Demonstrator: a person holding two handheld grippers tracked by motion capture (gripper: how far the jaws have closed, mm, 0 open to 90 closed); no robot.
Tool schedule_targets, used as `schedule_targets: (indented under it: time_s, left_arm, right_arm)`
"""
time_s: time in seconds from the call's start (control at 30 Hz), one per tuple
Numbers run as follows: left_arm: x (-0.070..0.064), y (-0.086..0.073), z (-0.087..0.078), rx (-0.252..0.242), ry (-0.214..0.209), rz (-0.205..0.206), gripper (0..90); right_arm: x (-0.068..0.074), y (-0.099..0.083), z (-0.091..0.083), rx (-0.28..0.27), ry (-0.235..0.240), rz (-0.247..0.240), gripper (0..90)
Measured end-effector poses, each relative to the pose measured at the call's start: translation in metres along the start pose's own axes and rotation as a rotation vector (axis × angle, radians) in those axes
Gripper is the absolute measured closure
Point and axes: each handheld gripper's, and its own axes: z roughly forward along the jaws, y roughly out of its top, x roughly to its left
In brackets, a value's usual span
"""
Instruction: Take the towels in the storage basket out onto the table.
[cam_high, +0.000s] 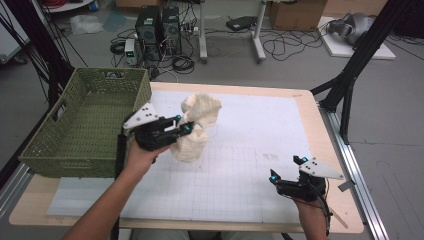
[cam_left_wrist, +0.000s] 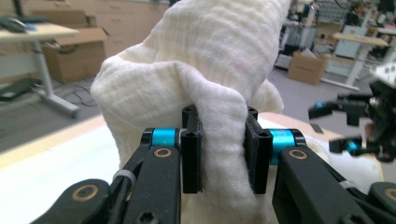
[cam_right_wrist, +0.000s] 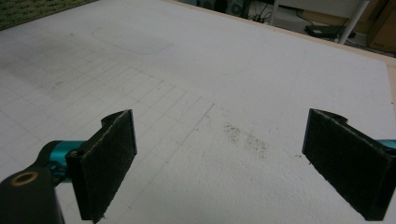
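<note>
A cream-white cloth (cam_high: 196, 126) hangs bunched above the white gridded mat (cam_high: 250, 145), just right of the green basket. My left gripper (cam_high: 183, 125) is shut on a fold of it; in the left gripper view both black pads (cam_left_wrist: 191, 149) pinch the cloth (cam_left_wrist: 210, 60), which rises above the jaws. My right gripper (cam_high: 286, 169) rests low near the mat's front right, jaws wide apart and open. In the right gripper view its pads (cam_right_wrist: 109, 163) stand far apart with bare mat (cam_right_wrist: 224, 93) between them.
A green woven basket (cam_high: 85, 125) stands at the table's left edge, open side up. Black frame legs rise at far left and right. Computers, cables and cardboard boxes lie on the floor beyond the table's far edge.
</note>
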Motion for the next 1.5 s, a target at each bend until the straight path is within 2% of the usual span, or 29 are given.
schedule_targets:
  time_s: [0.13,0.17,0.2,0.3,0.37,0.43,0.47,0.6,0.63,0.73,0.77,0.8,0.83,0.87,0.93,0.97,1.03,1.07,1.1,1.17,1.37,1.5]
  left_arm:
    - [-0.012,-0.020,0.025,0.045,-0.044,-0.007,72.6]
    - [-0.017,-0.029,0.036,0.063,-0.059,-0.005,72.6]
    - [-0.017,-0.029,0.036,0.063,-0.059,-0.005,72.5]
    - [-0.024,-0.044,0.056,0.117,-0.075,0.004,72.3]
    - [-0.026,-0.047,0.061,0.129,-0.076,0.010,72.2]
    - [-0.029,-0.057,0.073,0.141,-0.067,0.008,71.9]
    - [-0.029,-0.057,0.073,0.141,-0.067,0.008,71.7]
    - [-0.026,-0.077,0.088,0.230,-0.035,0.015,69.6]
    - [-0.023,-0.088,0.091,0.261,-0.016,0.003,68.4]
    - [-0.020,-0.096,0.091,0.272,0.003,-0.022,60.6]
    - [-0.015,-0.100,0.088,0.280,0.026,-0.066,54.0]
    - [-0.013,-0.100,0.087,0.281,0.040,-0.086,44.8]
    - [-0.013,-0.100,0.087,0.281,0.040,-0.086,37.1]
    - [-0.010,-0.096,0.079,0.259,0.062,-0.101,32.6]
    - [-0.009,-0.093,0.074,0.244,0.073,-0.100,29.3]
    - [-0.008,-0.090,0.069,0.230,0.085,-0.097,24.2]
    - [-0.005,-0.085,0.056,0.212,0.105,-0.086,22.6]
    - [-0.002,-0.082,0.042,0.195,0.115,-0.084,21.1]
    - [-0.002,-0.082,0.042,0.195,0.115,-0.084,21.2]
    - [0.003,-0.080,0.026,0.164,0.122,-0.088,21.2]
    - [0.012,-0.088,-0.016,0.114,0.160,-0.085,21.4]
    - [0.015,-0.088,-0.024,0.095,0.172,-0.085,17.9]
  right_arm:
    - [-0.002,-0.001,0.000,0.001,-0.005,0.002,9.1]
    - [-0.002,-0.001,0.000,0.001,-0.003,0.005,9.2]
    - [-0.002,-0.001,0.000,0.000,-0.003,0.004,9.2]
    - [-0.002,-0.002,0.000,0.001,-0.003,0.002,9.2]
    - [-0.002,-0.002,0.000,0.002,-0.002,0.004,9.2]
    - [-0.002,-0.002,0.000,0.005,-0.001,0.003,9.2]
    - [-0.002,-0.002,0.001,0.006,-0.001,0.002,9.2]
    - [-0.002,-0.003,0.001,0.009,0.001,0.005,9.2]
    - [-0.002,-0.003,0.001,0.010,0.001,0.006,9.1]
    - [-0.003,-0.003,0.001,0.007,0.000,0.005,9.2]
    - [-0.003,-0.004,0.000,0.010,-0.001,0.007,9.2]
    - [-0.003,-0.004,0.000,0.010,0.000,0.008,9.2]
    - [-0.003,-0.004,0.000,0.010,0.000,0.006,9.2]
    - [-0.003,-0.004,0.001,0.011,-0.001,0.009,9.2]
    - [-0.003,-0.004,0.001,0.011,-0.002,0.010,9.2]
    - [-0.003,-0.004,0.001,0.013,-0.003,0.009,9.2]
    - [-0.004,-0.005,0.001,0.014,-0.003,0.007,9.2]
    - [-0.004,-0.005,0.001,0.014,-0.003,0.006,9.2]
    - [-0.003,-0.005,0.001,0.017,-0.003,0.011,9.2]
    - [-0.003,-0.005,0.002,0.018,-0.005,0.011,9.2]
    - [-0.002,-0.005,0.004,0.023,-0.007,0.006,9.2]
    - [-0.001,-0.005,0.006,0.021,-0.007,0.006,9.2]
